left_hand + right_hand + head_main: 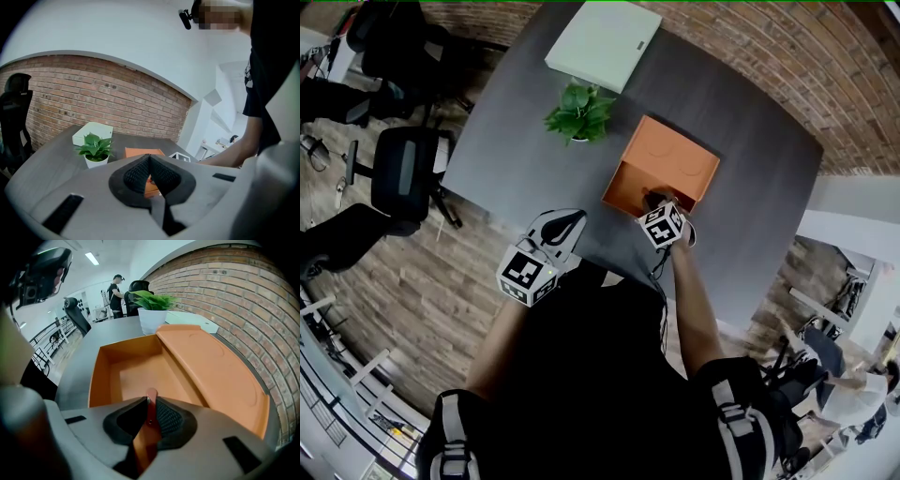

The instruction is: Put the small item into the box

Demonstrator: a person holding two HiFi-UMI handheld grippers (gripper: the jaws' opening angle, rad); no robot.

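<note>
Jaws: right gripper (151, 405) pinching flat orange strip (146, 441) — left gripper (150, 160) closed, smooth orange box (97, 376).

Grey left gripper (149, 159) and right gripper (151, 401) carry black-and-white marker cubes (528, 272).

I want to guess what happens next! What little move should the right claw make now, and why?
Probably dip the right claw slightly lower into the box. It pinches the small flat piece over the box's bare floor, so a lower release should land it inside.
</note>
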